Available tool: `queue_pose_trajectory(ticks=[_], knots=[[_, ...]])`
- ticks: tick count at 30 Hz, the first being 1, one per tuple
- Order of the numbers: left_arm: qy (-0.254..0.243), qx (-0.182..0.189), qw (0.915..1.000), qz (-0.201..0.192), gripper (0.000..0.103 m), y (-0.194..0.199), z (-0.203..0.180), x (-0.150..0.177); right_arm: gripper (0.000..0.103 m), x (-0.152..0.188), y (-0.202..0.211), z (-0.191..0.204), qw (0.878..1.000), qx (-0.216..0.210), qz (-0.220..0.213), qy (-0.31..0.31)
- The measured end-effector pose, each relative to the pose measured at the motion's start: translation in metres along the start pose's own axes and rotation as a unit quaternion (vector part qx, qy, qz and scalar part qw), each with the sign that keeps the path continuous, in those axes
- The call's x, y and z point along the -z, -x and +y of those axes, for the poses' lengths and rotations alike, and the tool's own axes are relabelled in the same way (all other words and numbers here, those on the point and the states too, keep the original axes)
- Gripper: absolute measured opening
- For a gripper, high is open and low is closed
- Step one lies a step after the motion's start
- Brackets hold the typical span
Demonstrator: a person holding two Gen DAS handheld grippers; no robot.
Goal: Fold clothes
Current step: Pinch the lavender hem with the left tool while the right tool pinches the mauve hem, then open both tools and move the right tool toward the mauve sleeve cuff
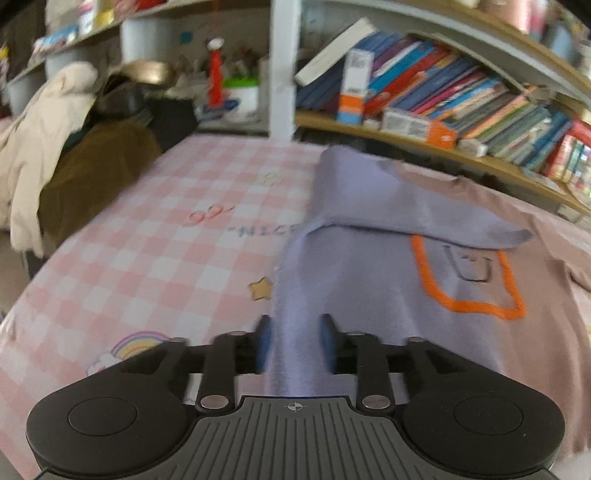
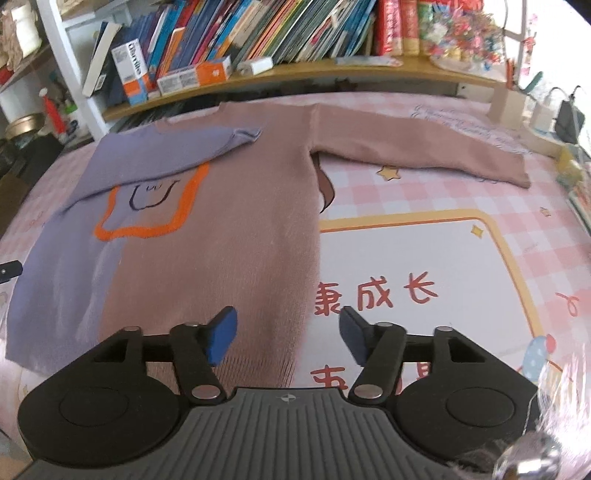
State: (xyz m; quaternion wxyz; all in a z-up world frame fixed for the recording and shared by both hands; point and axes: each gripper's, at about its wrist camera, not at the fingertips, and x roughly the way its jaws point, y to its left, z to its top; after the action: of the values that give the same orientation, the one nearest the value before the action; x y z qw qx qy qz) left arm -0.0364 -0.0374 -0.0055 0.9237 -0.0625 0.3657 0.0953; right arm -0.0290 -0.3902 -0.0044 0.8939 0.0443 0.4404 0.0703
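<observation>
Sweater (image 1: 369, 280) lies flat on your pink checked table (image 1: 166, 229), seen first from the left wrist: lilac half nearest the camera, mauve half to the right, orange outline patch (image 1: 469, 284) across the chest. Lilac sleeve (image 1: 388, 199) is folded over the body, its cuff reaching past the top of the orange outline. Your left gripper (image 1: 294, 341) sits at the lilac hem edge; a ridge of lilac fabric runs up between the blue pads (image 1: 263, 343), jaws drawn close on the sweater. Frame is blurred. Bookshelf (image 1: 461, 99) runs behind the table; a heap of cream and brown clothing (image 1: 55, 158) sits at the far left. Right wrist view: sweater (image 2: 221, 229) spread collar away from you, hem toward the camera, lilac sleeve (image 2: 177, 151) crossing diagonally over the chest, mauve sleeve (image 2: 417, 147) stretched straight out to the right on the table (image 2: 480, 192). Your right gripper (image 2: 288, 334) hovers over the mauve hem corner, jaws spread wide, nothing between the pads (image 2: 221, 334). Books (image 2: 258, 33) fill the shelf beyond.
</observation>
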Motion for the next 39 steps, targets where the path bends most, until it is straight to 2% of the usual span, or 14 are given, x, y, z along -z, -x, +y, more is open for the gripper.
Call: queue_pose_trajectory(ticks=[1, 3, 9, 15, 29, 34, 39], knots=[[-0.01, 0.006, 0.9999, -0.008, 0.052, 0.004, -0.004, 0.0, 0.067, 0.001, 0.002, 0.001, 1.0, 0.004, -0.004, -0.002], [-0.028, 0.016, 0.9993, -0.018, 0.068, 0.012, -0.013, 0.001, 0.071, 0.005, 0.006, 0.005, 1.0, 0.011, -0.01, -0.005], [-0.074, 0.048, 0.9957, -0.029, 0.088, 0.029, -0.032, 0.011, 0.082, 0.019, 0.021, 0.017, 0.999, 0.027, -0.028, -0.013], [-0.116, 0.089, 0.989, -0.02, 0.09, 0.037, -0.04, 0.027, 0.084, 0.036, 0.034, 0.026, 0.998, 0.046, -0.036, -0.031], [-0.105, 0.167, 0.9802, 0.005, 0.092, 0.031, -0.032, 0.032, 0.084, 0.067, 0.065, 0.033, 0.992, 0.099, -0.049, -0.066], [-0.111, 0.181, 0.9772, 0.004, 0.092, 0.029, -0.04, 0.03, 0.084, 0.069, 0.075, 0.026, 0.988, 0.121, -0.057, -0.079], [-0.112, 0.176, 0.9779, 0.01, 0.092, 0.025, -0.047, 0.029, 0.084, 0.068, 0.078, 0.019, 0.986, 0.129, -0.059, -0.085]])
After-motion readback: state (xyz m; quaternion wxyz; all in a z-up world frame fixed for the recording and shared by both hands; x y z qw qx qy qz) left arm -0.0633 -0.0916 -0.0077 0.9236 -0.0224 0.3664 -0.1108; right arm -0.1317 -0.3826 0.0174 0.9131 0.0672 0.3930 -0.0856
